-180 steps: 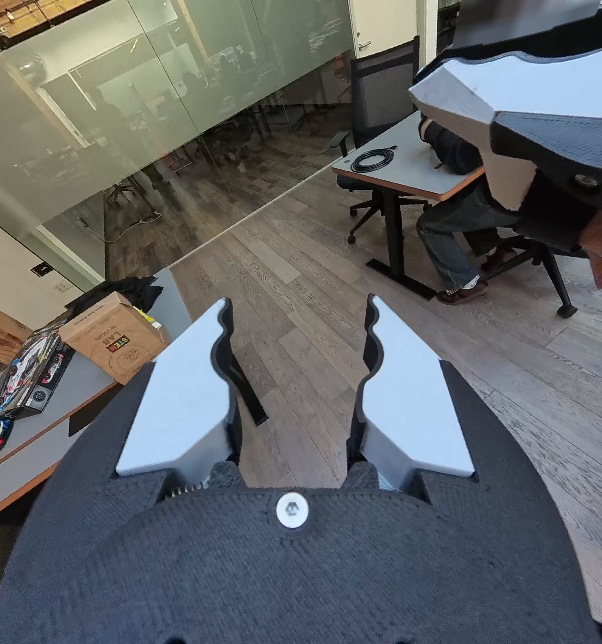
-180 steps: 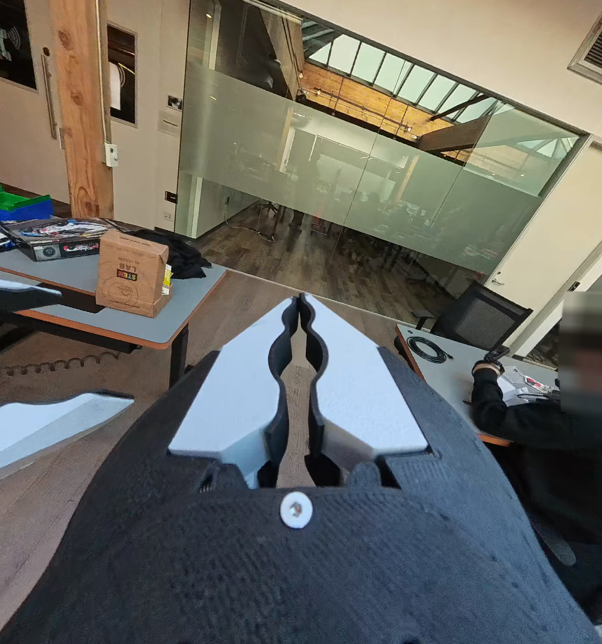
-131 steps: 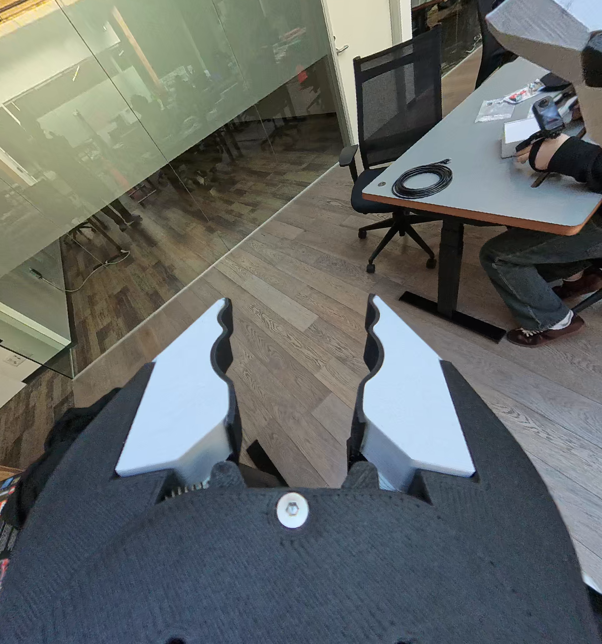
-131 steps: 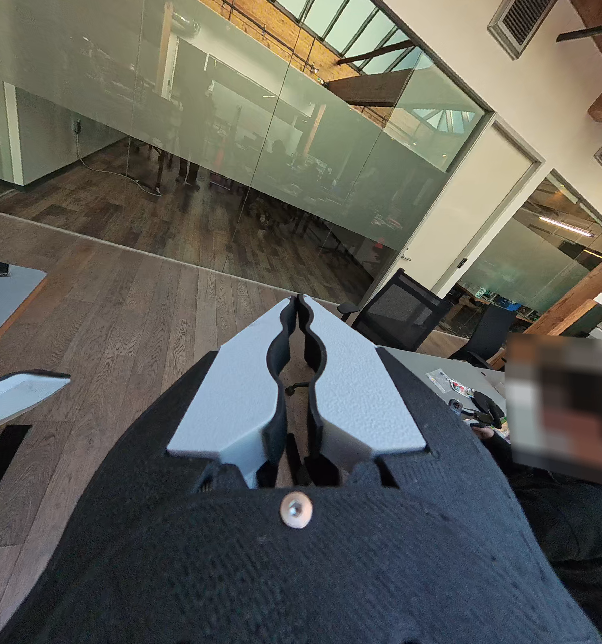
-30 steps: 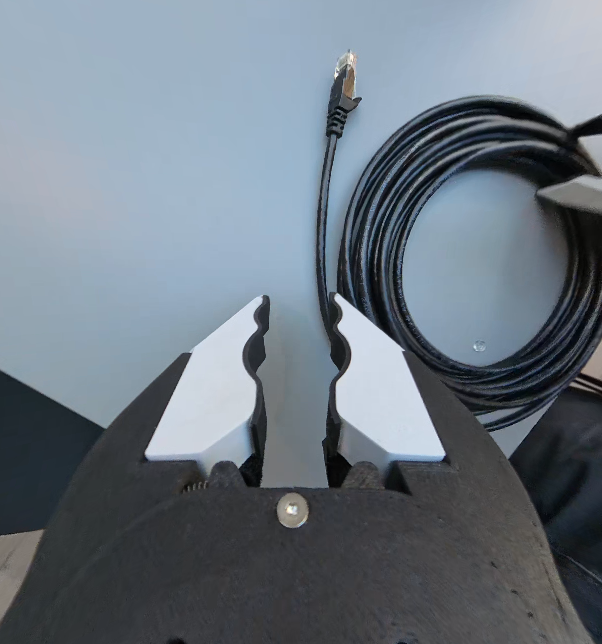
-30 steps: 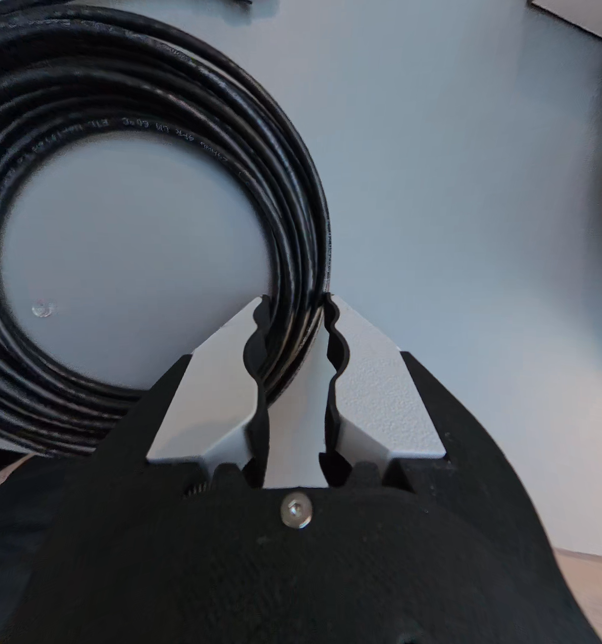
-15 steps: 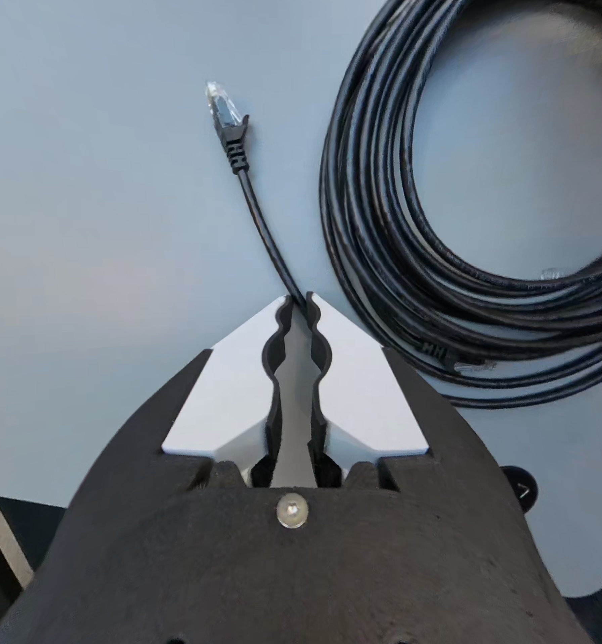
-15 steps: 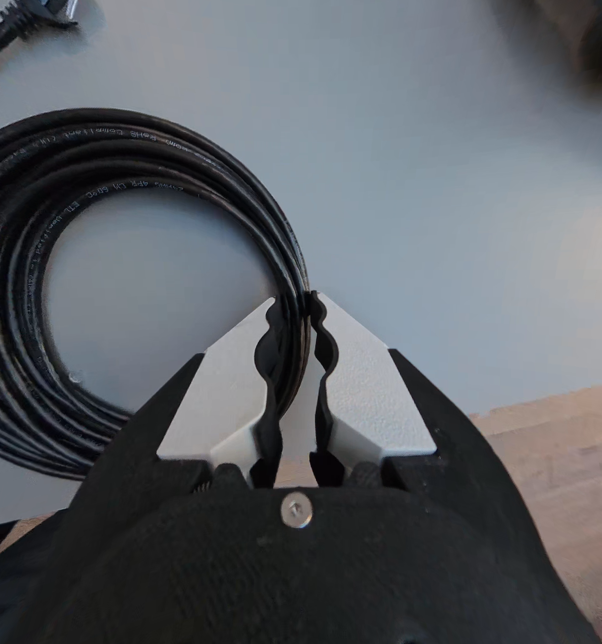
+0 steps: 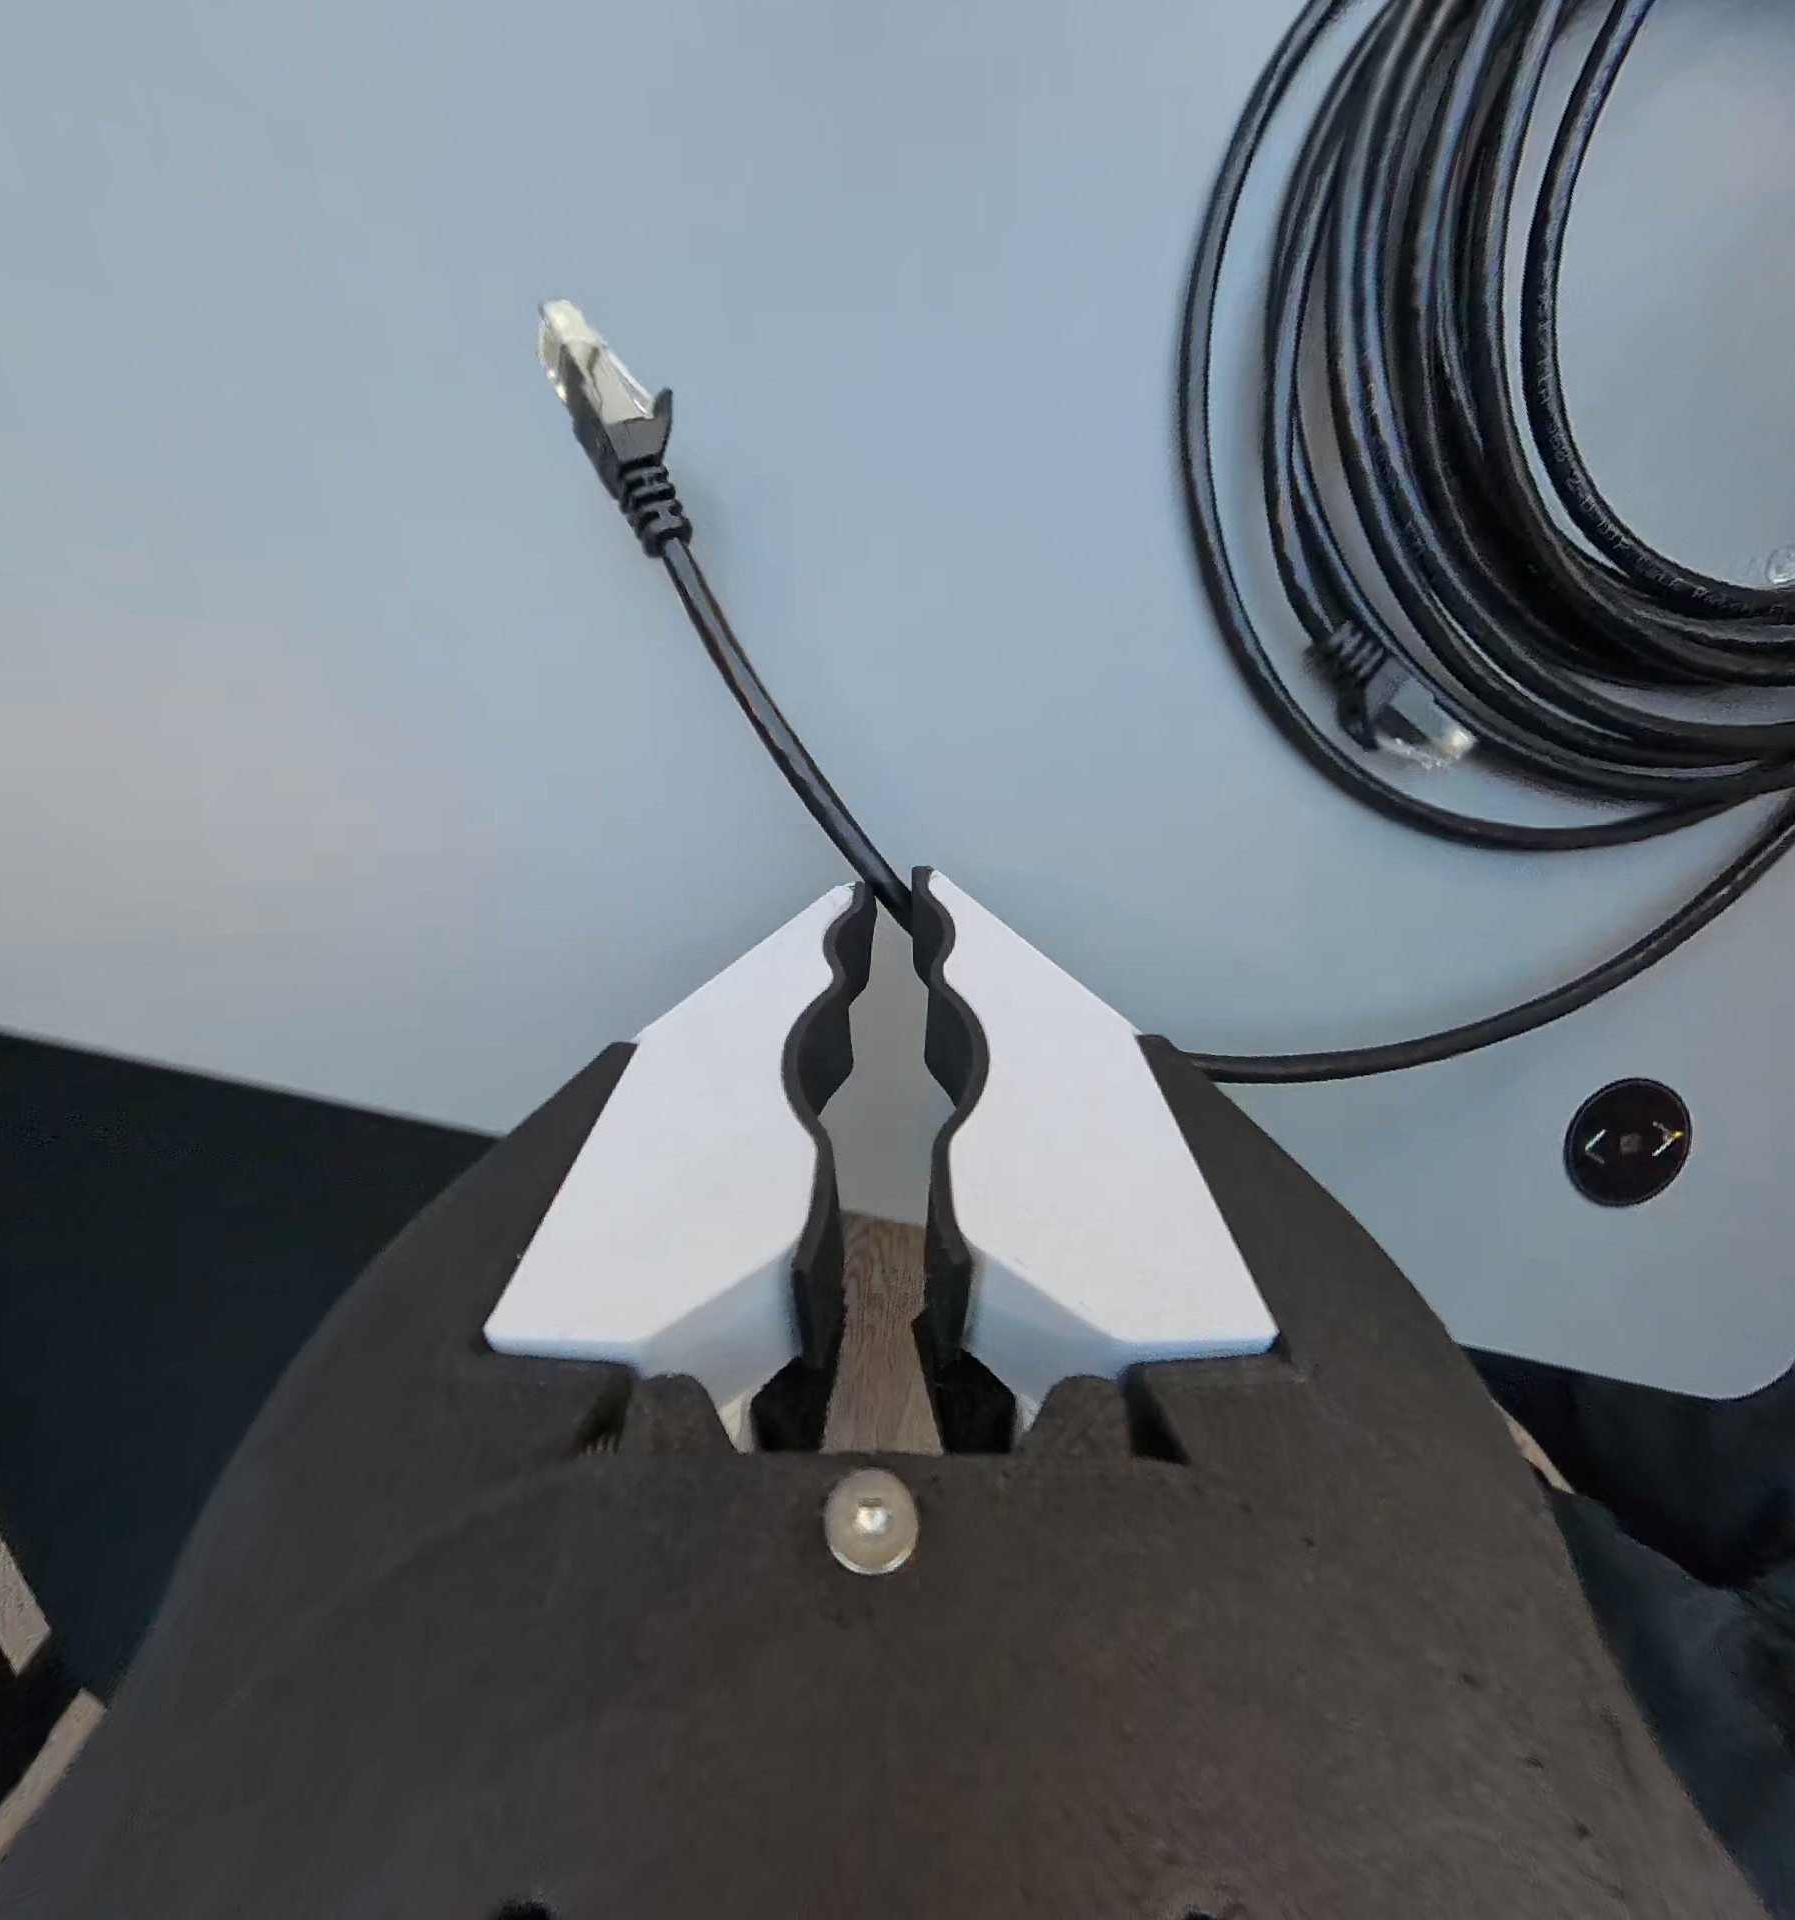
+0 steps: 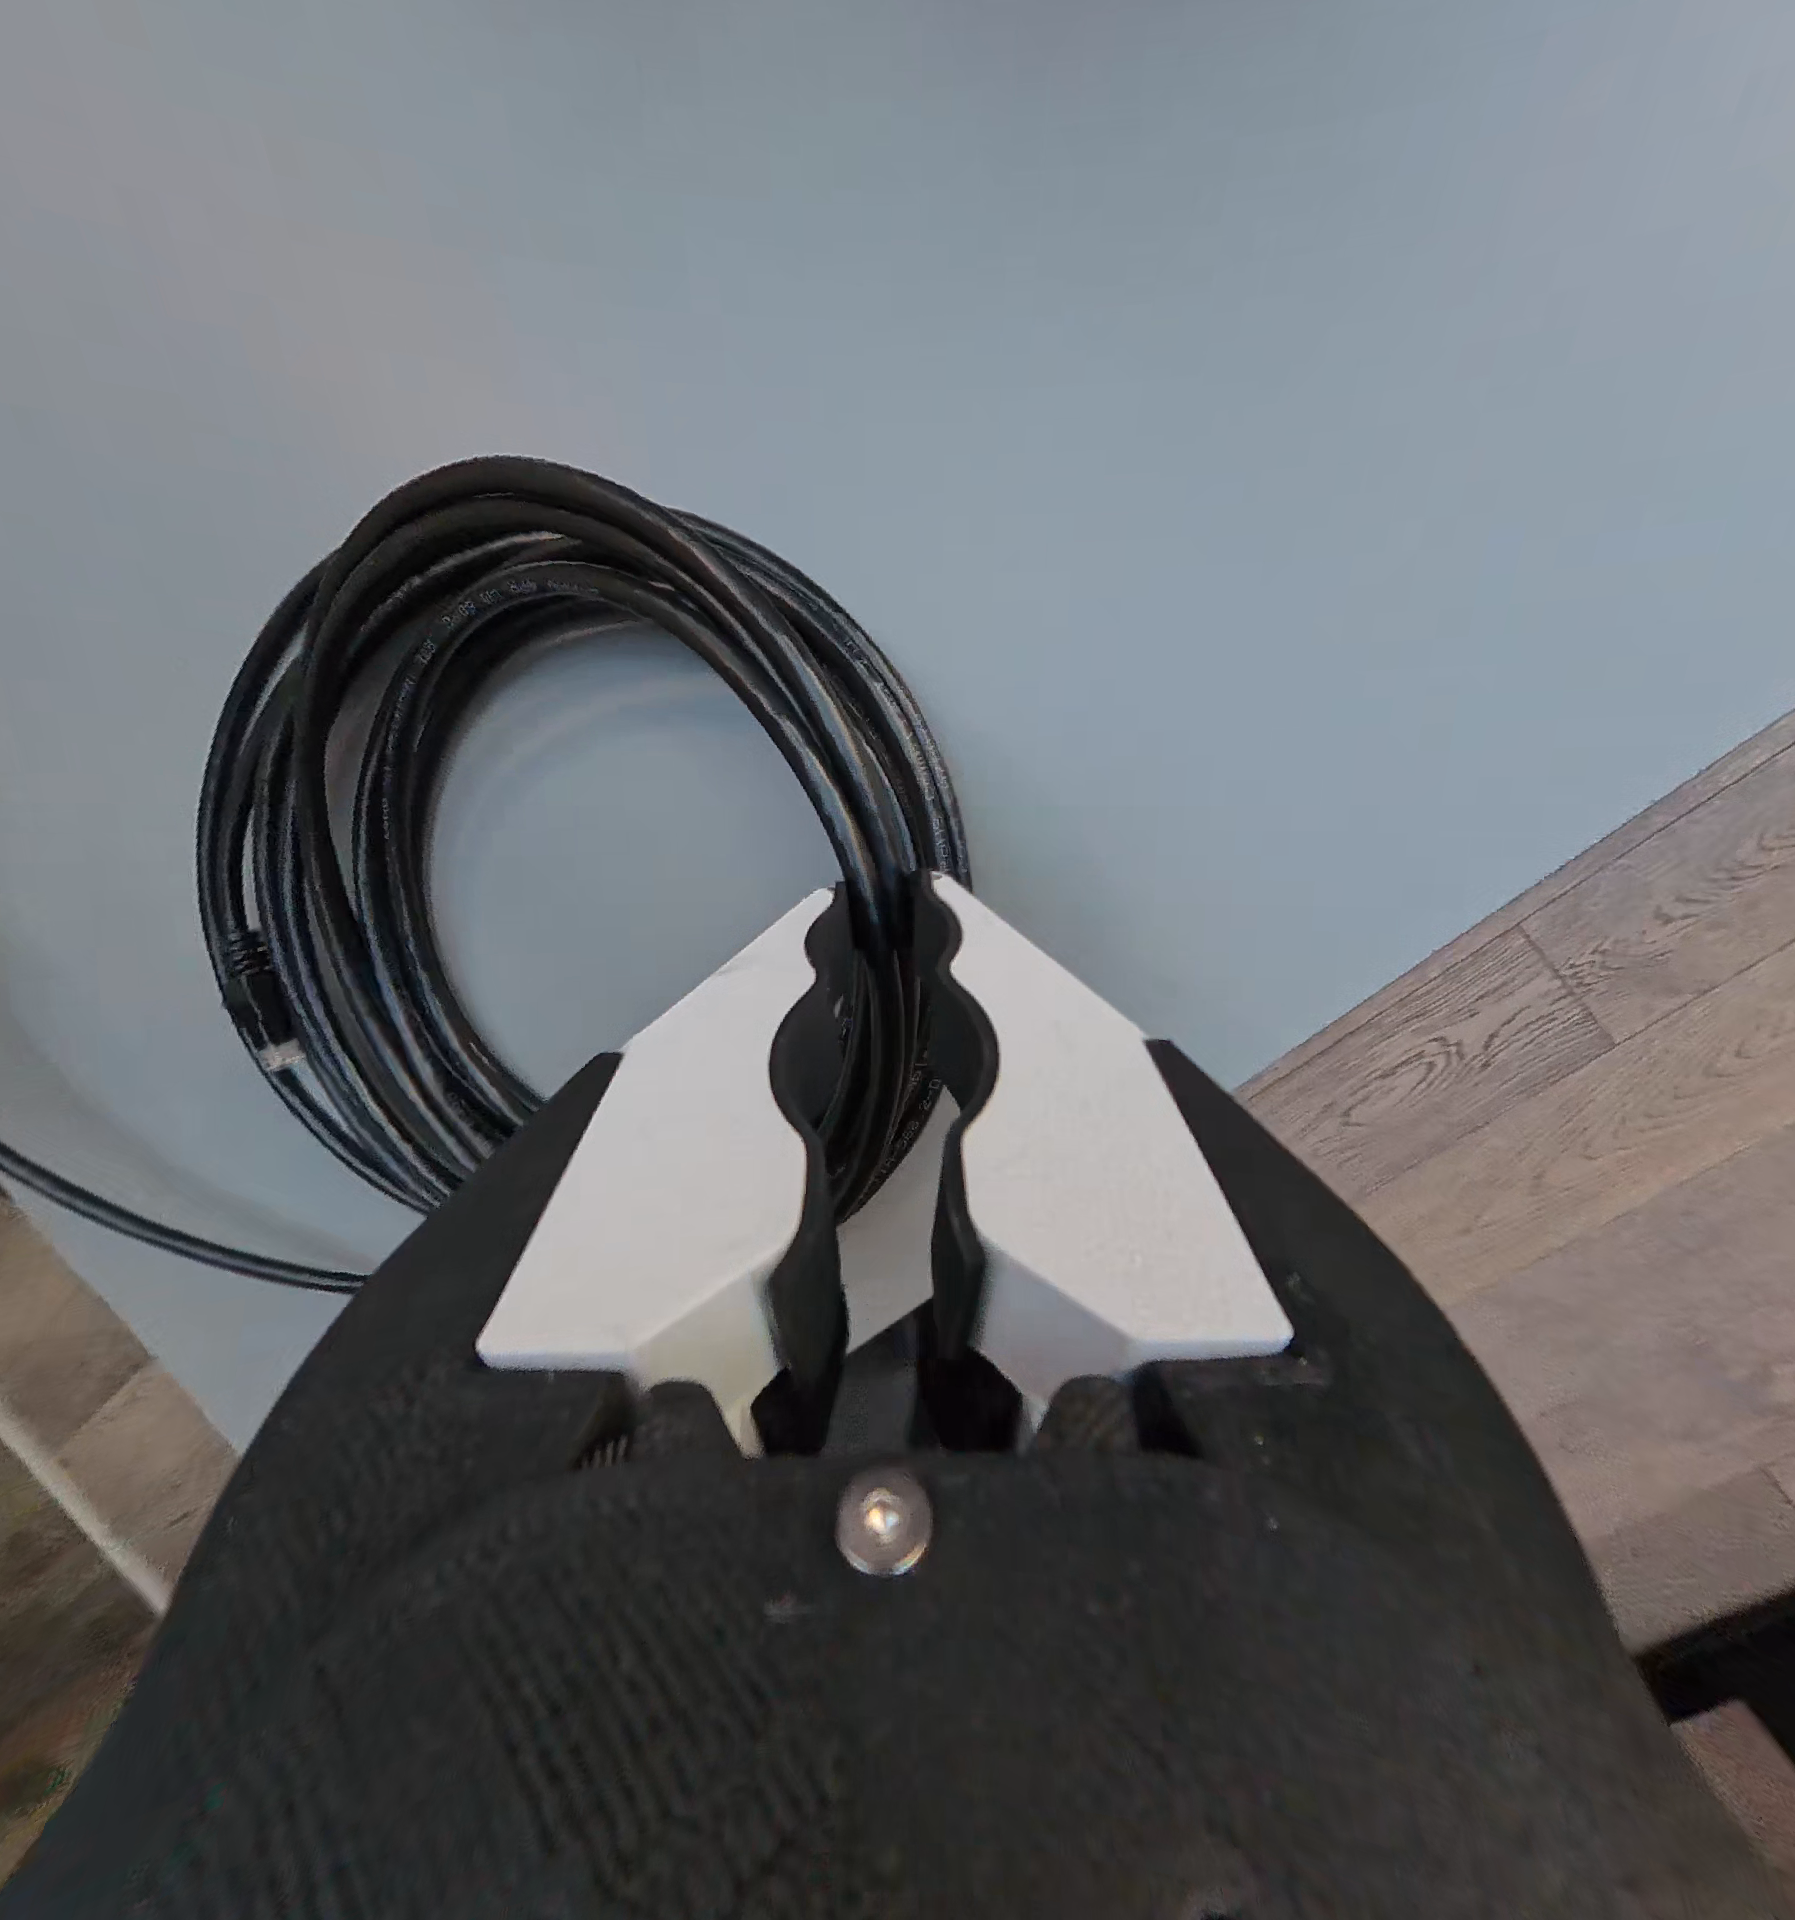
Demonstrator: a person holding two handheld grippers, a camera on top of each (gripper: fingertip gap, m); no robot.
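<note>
The left hand-held gripper pinches the free end of a black cable above the pale grey table. The right hand-held gripper clamps the cable coil, lifted at one side. Beside the table there is wooden floor.

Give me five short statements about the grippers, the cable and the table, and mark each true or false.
1. The left gripper is shut on a single strand of cable. True.
2. The right gripper is open and empty. False: it is shut on the coil.
3. The plug beyond the left gripper is clear-tipped. True.
4. The table is red. False: it is pale grey.
5. The coil holds several loops. True.
</note>
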